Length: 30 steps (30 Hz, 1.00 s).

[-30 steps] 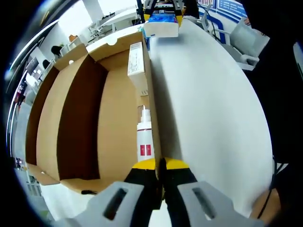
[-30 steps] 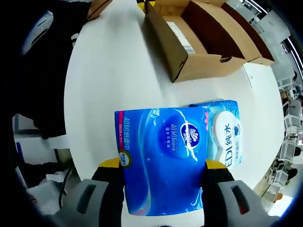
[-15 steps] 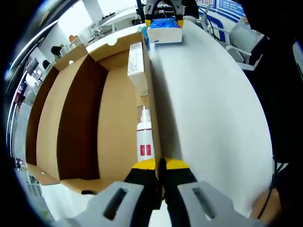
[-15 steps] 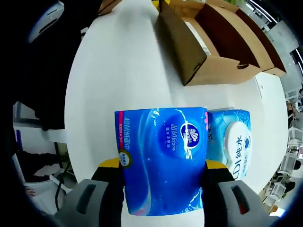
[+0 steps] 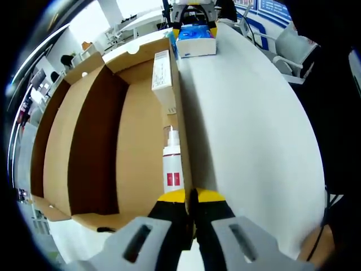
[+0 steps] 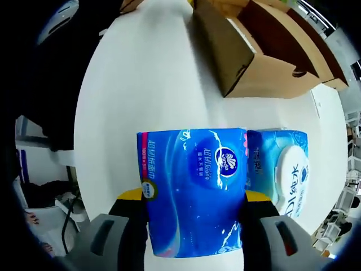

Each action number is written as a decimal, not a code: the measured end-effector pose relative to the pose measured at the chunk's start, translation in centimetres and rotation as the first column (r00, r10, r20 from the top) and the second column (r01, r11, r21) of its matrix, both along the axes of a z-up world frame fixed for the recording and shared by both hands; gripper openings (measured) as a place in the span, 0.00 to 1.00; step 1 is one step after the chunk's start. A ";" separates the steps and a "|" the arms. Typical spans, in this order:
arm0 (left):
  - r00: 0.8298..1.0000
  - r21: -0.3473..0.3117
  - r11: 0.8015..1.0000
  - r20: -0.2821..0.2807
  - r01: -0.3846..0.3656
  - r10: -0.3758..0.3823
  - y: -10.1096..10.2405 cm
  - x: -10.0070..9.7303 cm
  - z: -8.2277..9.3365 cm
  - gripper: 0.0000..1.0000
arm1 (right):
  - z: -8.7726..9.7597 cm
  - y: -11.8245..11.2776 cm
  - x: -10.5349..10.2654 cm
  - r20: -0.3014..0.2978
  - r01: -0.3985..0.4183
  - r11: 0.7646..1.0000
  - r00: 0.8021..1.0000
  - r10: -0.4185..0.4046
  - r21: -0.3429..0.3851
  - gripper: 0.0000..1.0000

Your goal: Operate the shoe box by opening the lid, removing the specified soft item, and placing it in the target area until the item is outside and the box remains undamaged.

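Tissue pack (image 6: 194,189), the soft blue one, sits clenched between the jaws of the right gripper (image 6: 194,203), its long axis running straight up and away from the jaws, so the pack fills the gap from one yellow pad to the other. It is already outside the shoe box (image 6: 248,53), which lies well ahead of those jaws and a little to their right, open, with its cardboard wall facing them. Just beside the held pack on its right, and apparently touching it, lies a pale blue wipes pack (image 6: 285,175) on the white table (image 6: 146,84). In my judgement the coming move is a set-down: the free table is ahead and to the left of the right gripper, while the wipes pack crowds the right side, so the pack should go down where it is or slightly leftward.

The left gripper (image 5: 189,199) is pinched shut on the near wall of the box (image 5: 113,141), steadying it. Inside, just ahead of its jaws, lie a white pump bottle (image 5: 172,161) and beyond it a long white carton (image 5: 162,76). Far ahead the tissue pack (image 5: 194,40) shows in the other gripper's grasp. The right gripper is the nearer to the target; the left need only hold
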State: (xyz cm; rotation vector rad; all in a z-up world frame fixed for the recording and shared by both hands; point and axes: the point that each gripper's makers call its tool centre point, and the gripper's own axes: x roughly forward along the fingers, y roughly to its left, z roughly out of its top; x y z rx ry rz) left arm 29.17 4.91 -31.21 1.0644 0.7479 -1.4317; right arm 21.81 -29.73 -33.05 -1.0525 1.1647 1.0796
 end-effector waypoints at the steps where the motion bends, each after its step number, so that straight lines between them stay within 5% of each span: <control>1: 1.000 0.000 1.000 -0.001 -0.001 0.001 0.0 0.0 0.0 0.03 | -0.1 -0.1 0.1 -0.002 0.000 1.000 1.000 0.000 0.000 0.66; 30: 1.000 -0.002 1.000 0.002 0.004 -0.004 0.0 -0.1 0.0 0.03 | -0.3 -0.2 0.5 -0.015 -0.008 1.000 1.000 0.008 0.006 0.70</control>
